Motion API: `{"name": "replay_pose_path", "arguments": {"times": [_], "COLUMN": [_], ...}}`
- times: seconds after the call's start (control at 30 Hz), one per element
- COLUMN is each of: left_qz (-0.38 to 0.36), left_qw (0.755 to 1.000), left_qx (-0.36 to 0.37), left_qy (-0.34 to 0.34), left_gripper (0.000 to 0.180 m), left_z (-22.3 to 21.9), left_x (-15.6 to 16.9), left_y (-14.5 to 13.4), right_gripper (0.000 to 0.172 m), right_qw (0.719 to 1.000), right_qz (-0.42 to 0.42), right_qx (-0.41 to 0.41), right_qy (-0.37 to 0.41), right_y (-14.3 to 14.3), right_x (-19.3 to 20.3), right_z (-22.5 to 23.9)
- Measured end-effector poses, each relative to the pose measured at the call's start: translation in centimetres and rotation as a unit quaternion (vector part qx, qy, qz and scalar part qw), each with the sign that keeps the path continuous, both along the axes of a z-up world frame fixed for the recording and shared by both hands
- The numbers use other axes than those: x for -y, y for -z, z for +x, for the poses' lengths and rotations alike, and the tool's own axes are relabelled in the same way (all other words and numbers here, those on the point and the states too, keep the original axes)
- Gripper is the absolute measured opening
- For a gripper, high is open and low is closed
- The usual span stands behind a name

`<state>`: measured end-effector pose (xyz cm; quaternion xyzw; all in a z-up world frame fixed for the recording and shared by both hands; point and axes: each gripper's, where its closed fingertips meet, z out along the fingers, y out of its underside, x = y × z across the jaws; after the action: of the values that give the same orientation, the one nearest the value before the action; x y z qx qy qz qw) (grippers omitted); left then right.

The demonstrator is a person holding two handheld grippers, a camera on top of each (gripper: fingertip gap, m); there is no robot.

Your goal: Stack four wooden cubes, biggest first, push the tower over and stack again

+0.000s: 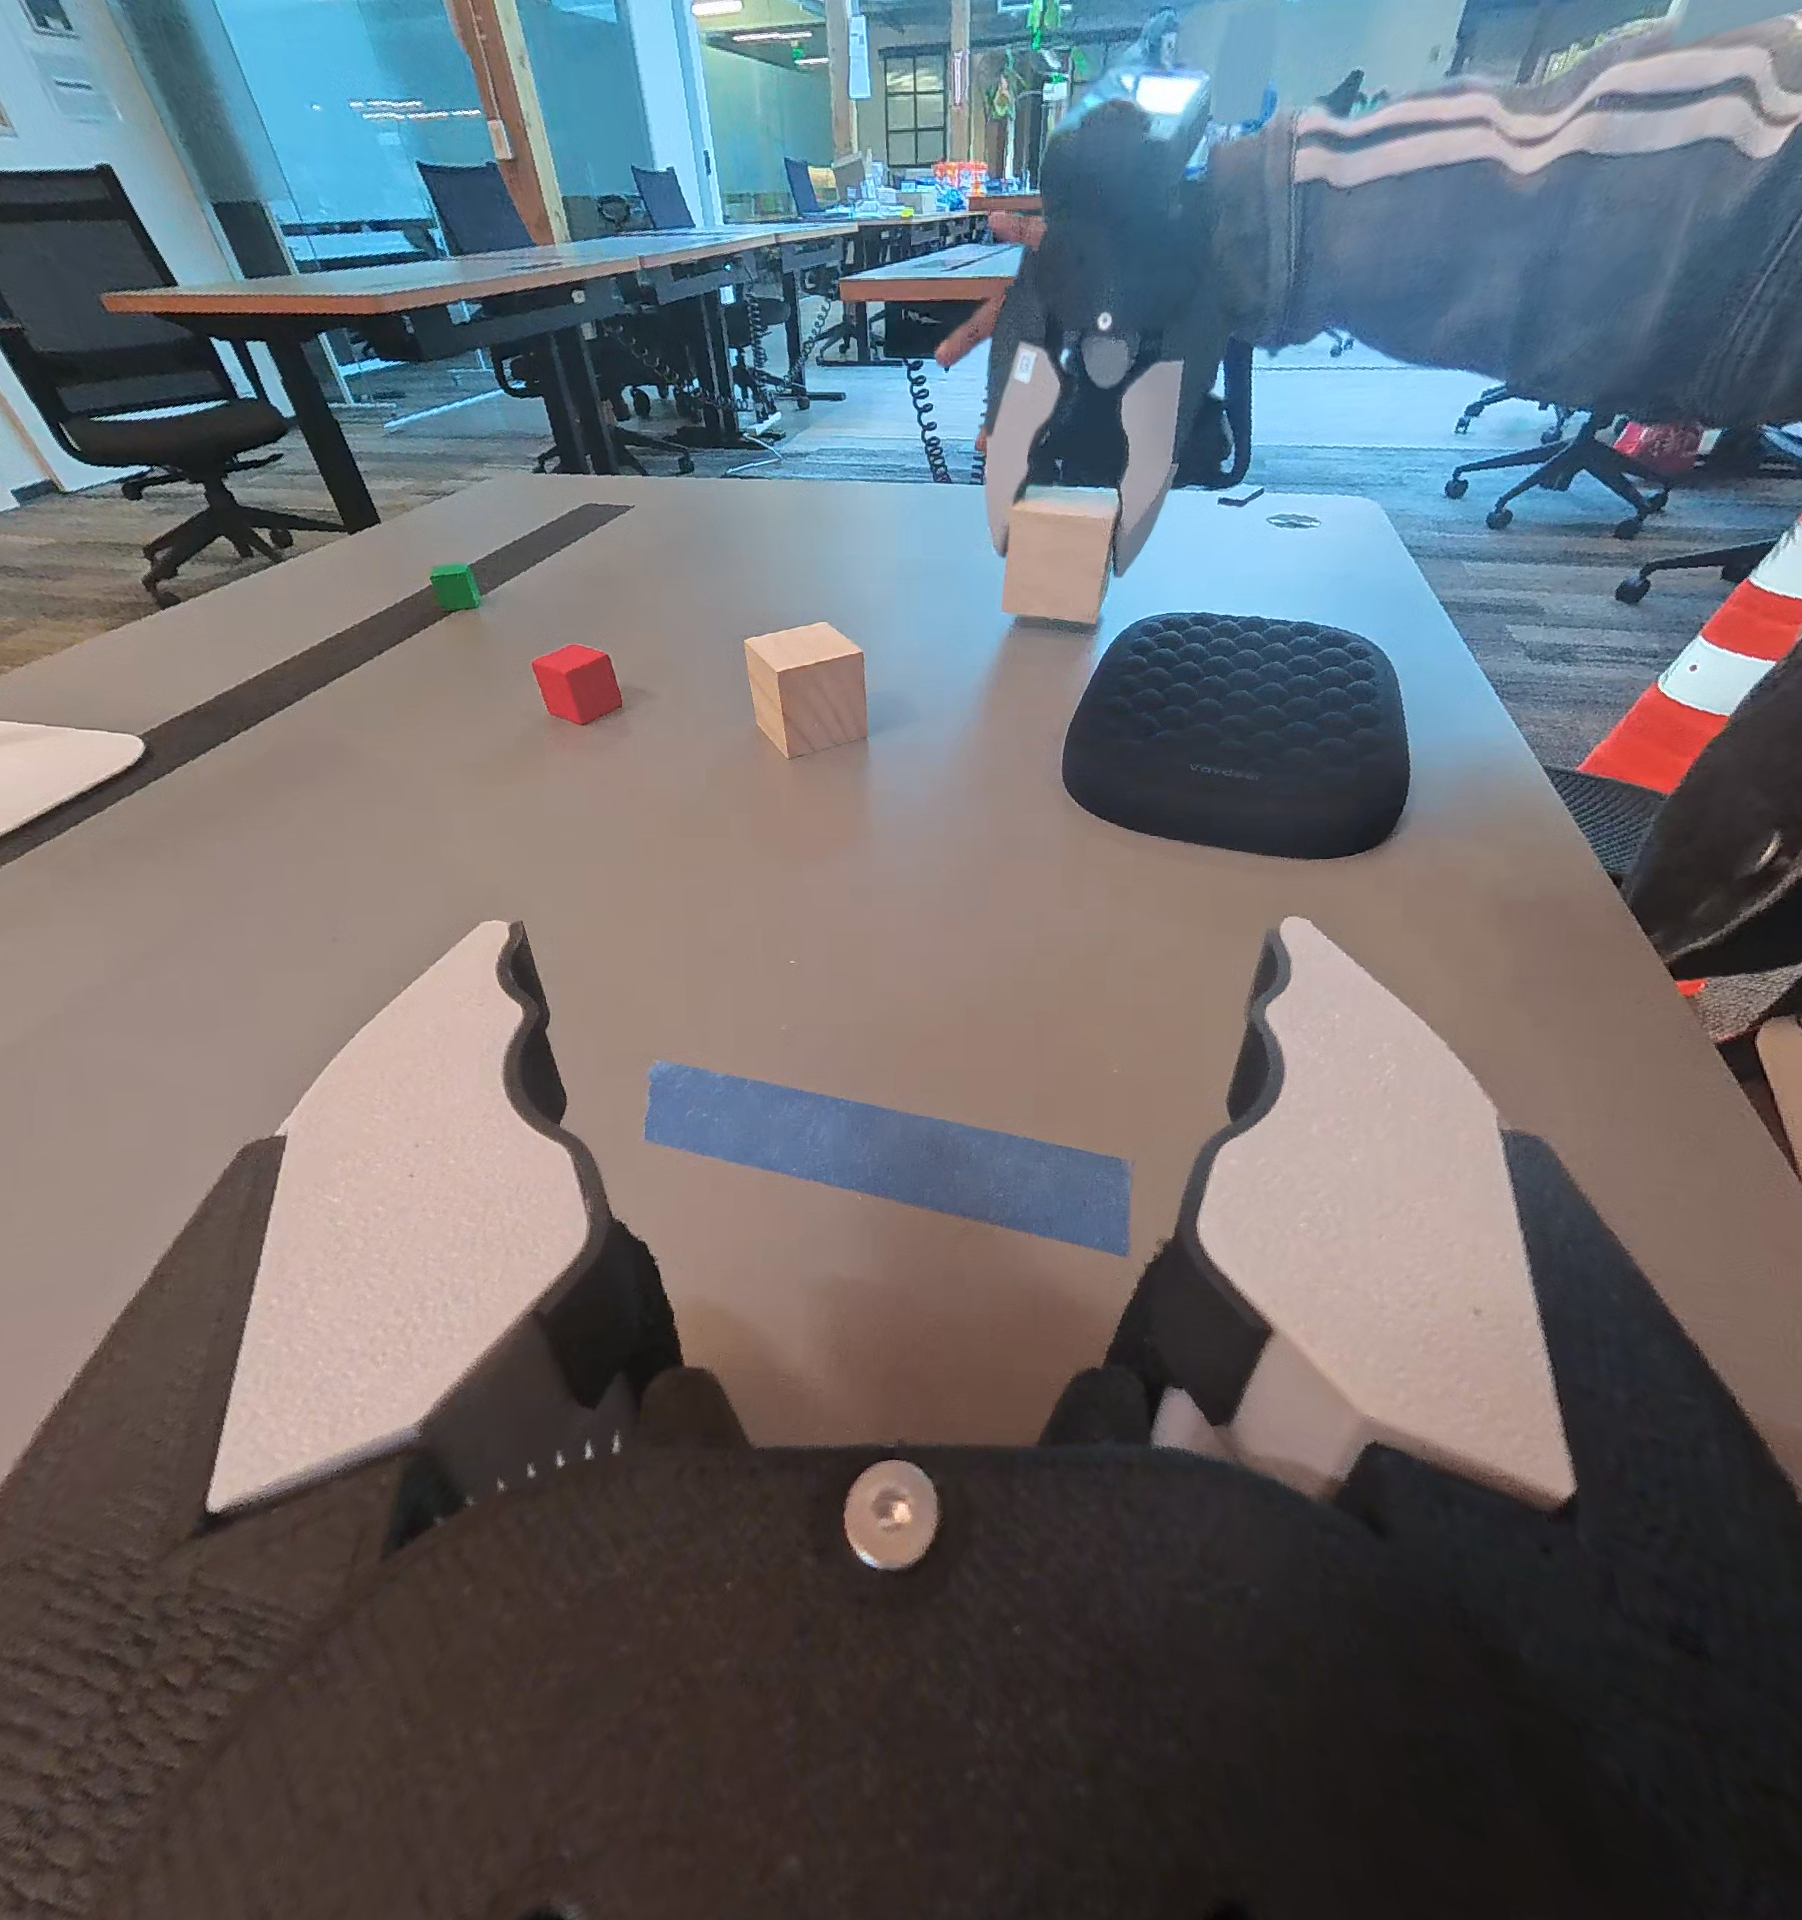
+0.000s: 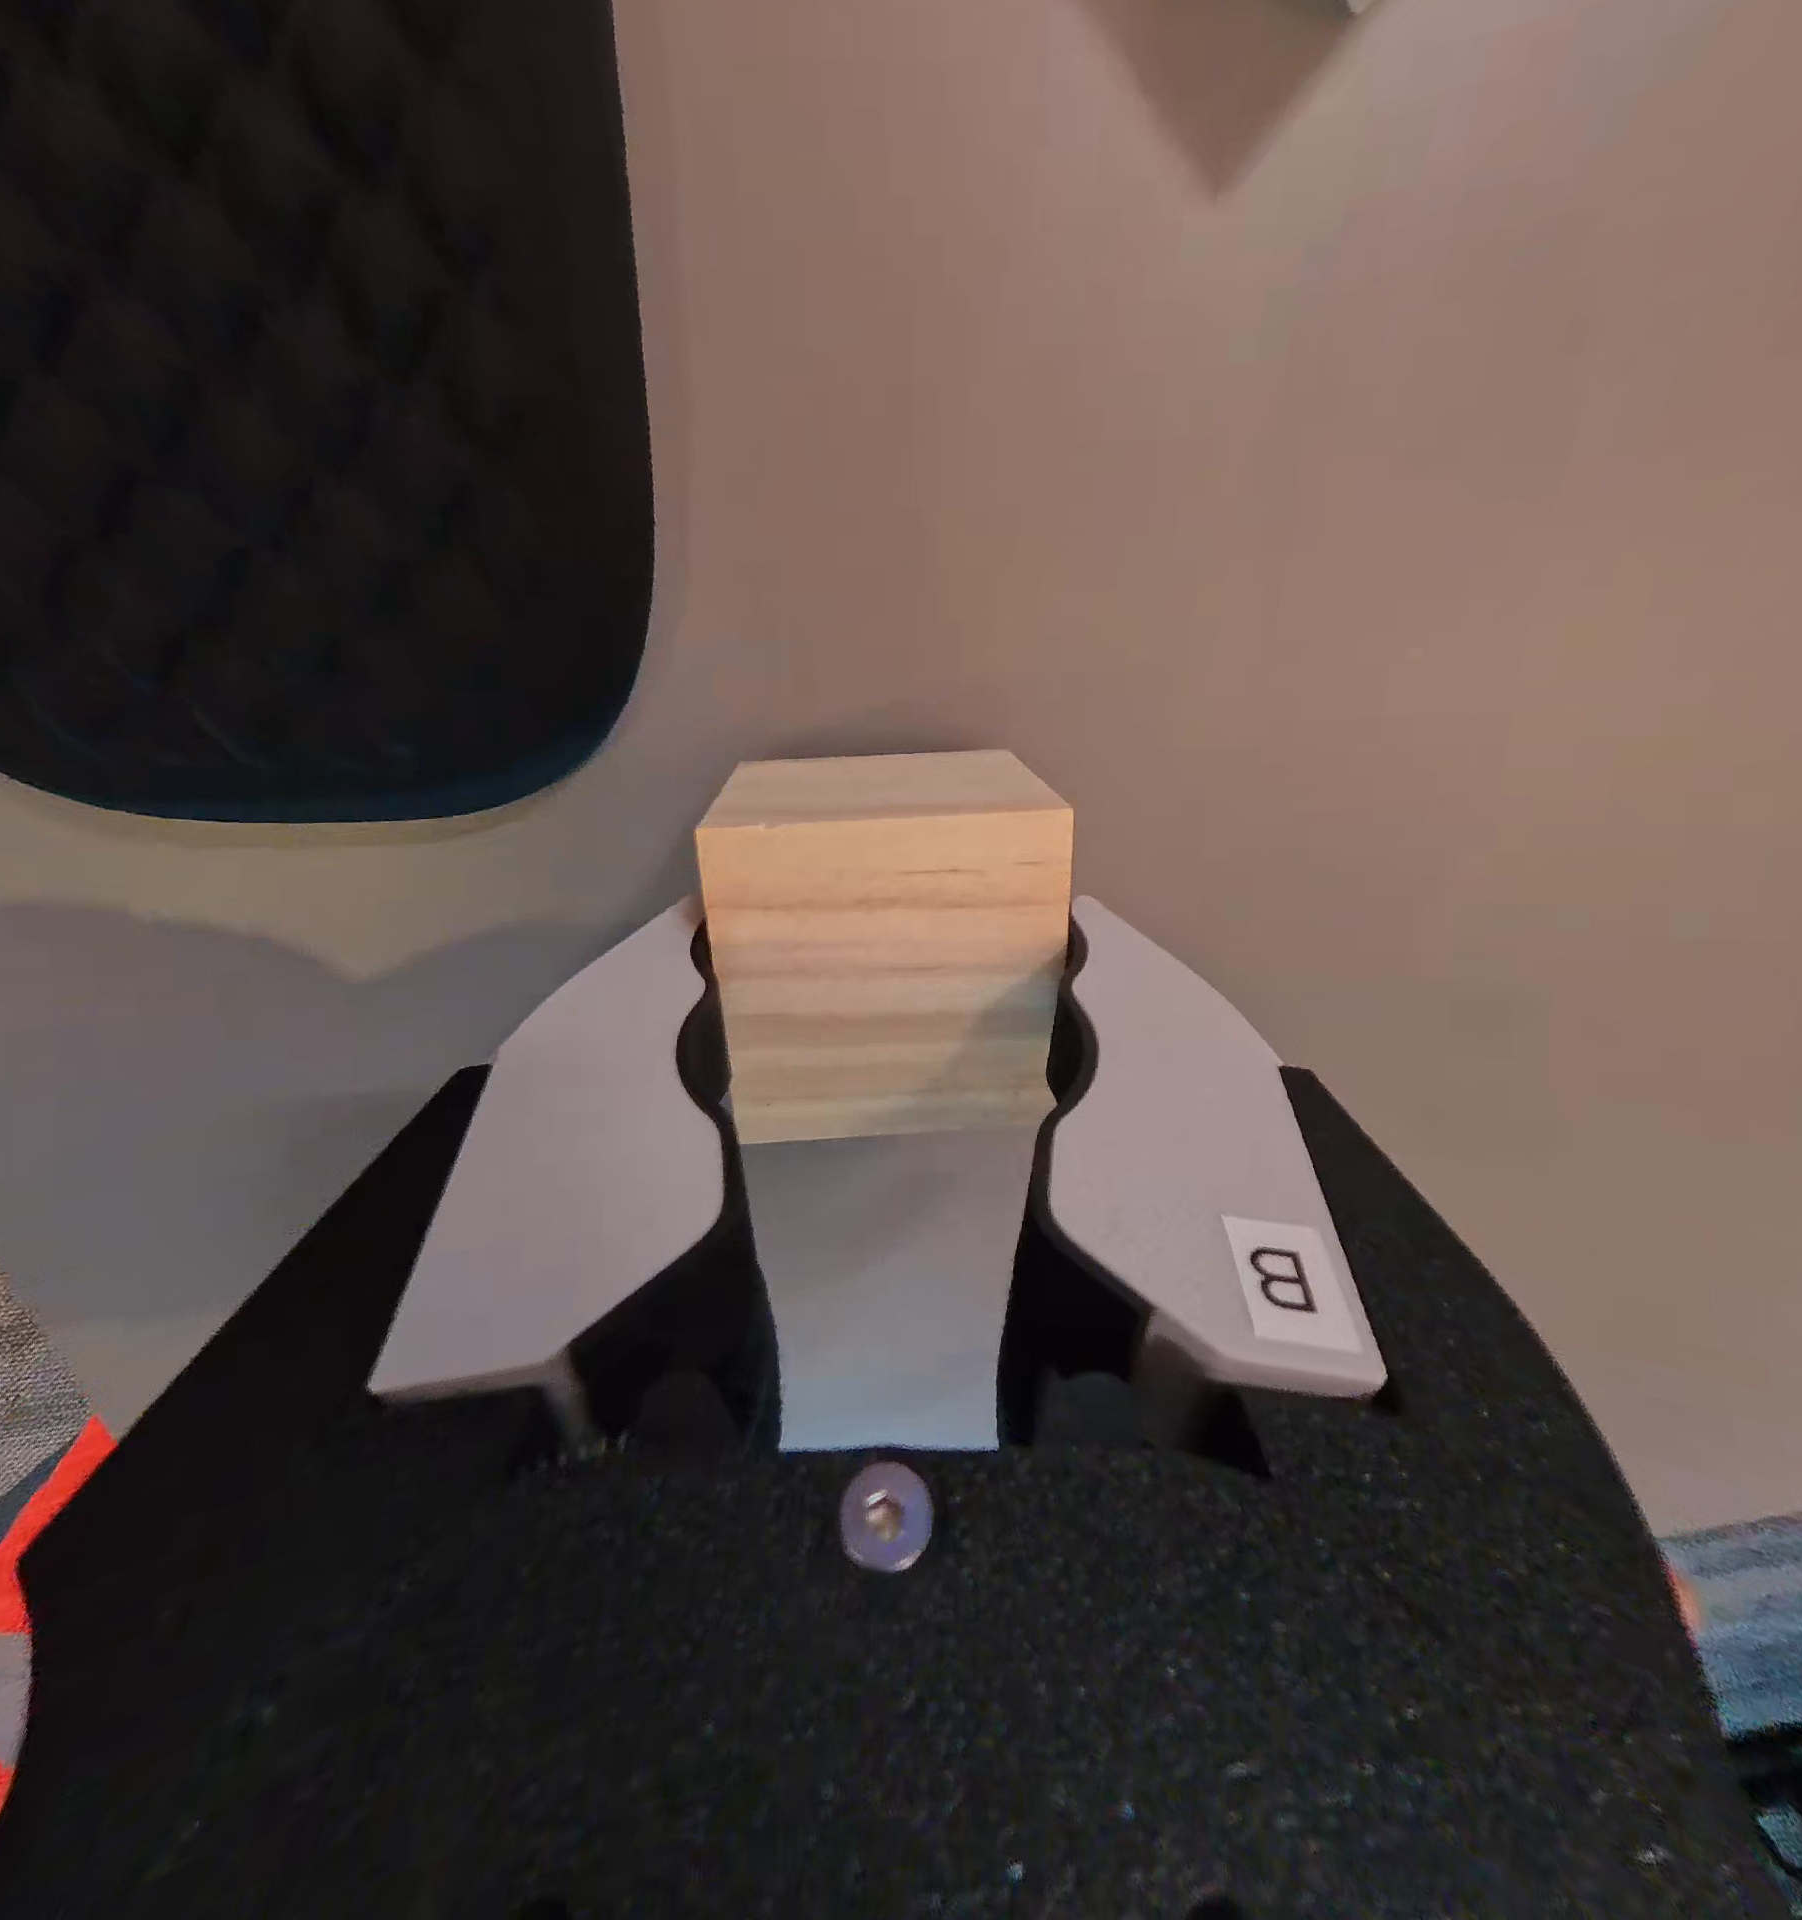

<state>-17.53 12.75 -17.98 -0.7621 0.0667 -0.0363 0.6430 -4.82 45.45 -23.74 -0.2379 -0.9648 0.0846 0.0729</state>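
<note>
Right claw (image 2: 886,997) pinching the biggest wooden cube (image 2: 881,966); left claw (image 1: 897,1039) spread, empty. Best lifted straight, set flat on open bench (image 1: 668,883), clear of black pad (image 1: 1240,727).

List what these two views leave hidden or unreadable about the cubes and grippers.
- Right wrist view: the held wooden cube's underside faces away; whether it is clear of the table is unclear.
- Right wrist view: the black pad is cut off by the frame edge.
- Left wrist view: the green cube is too small to show wood grain.
</note>
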Motion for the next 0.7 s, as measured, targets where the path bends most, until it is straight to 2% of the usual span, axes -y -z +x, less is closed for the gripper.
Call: {"name": "replay_pose_path", "arguments": {"times": [0.07, 0.13, 0.23, 0.33, 0.37, 0.4, 0.43, 0.47, 0.5, 0.57, 0.7], "left_qz": [0.000, 0.000, 0.000, 0.000, 0.000, 0.000, 0.000, 0.000, 0.000, -0.002, -0.003], "left_qw": [1.000, 1.000, 1.000, 1.000, 1.000, 1.000, 1.000, 1.000, 1.000, 1.000, 1.000], "left_qx": [0.001, 0.002, 0.001, -0.001, -0.001, -0.001, 0.000, -0.001, -0.003, -0.007, -0.010], "left_qy": [-0.001, -0.001, 0.000, 0.000, 0.000, 0.000, 0.000, 0.000, 0.001, 0.003, 0.004], "left_gripper": [0.126, 0.126, 0.126, 0.126, 0.126, 0.126, 0.126, 0.126, 0.126, 0.126, 0.126], "left_z": [0.0, 0.0, 0.0, 0.0, 0.0, 0.0, 0.0, 0.0, 0.1, 0.2, 0.2], "left_x": [0.0, 0.0, 0.0, 0.0, 0.0, 0.0, 0.0, 0.0, 0.0, 0.0, -0.1], "left_y": [0.0, 0.0, 0.0, 0.0, 0.0, 0.0, 0.0, 0.0, 0.0, 0.1, 0.1], "right_gripper": [0.060, 0.074, 0.092, 0.088, 0.087, 0.097, 0.098, 0.105, 0.100, 0.099, 0.077], "right_qw": [1.000, 1.000, 0.998, 0.989, 0.985, 0.979, 0.969, 0.961, 0.956, 0.948, 0.943], "right_qz": [0.004, 0.012, -0.040, -0.075, -0.080, -0.094, -0.096, -0.102, -0.109, -0.113, -0.108], "right_qx": [0.009, 0.012, -0.030, -0.109, -0.121, -0.115, -0.110, -0.105, -0.102, -0.099, -0.071], "right_qy": [-0.002, 0.008, 0.041, 0.066, 0.098, 0.142, 0.198, 0.232, 0.252, 0.280, 0.306], "right_y": [0.6, 0.5, -2.2, -4.9, -5.3, -5.3, -5.0, -4.7, -4.2, -3.1, -0.7], "right_x": [-0.1, -0.2, 1.8, 4.9, 5.7, 6.7, 7.1, 7.9, 8.6, 9.6, 10.4], "right_z": [0.2, -0.1, -2.7, -6.9, -8.3, -9.4, -10.5, -11.4, -12.1, -13.3, -14.6]}}
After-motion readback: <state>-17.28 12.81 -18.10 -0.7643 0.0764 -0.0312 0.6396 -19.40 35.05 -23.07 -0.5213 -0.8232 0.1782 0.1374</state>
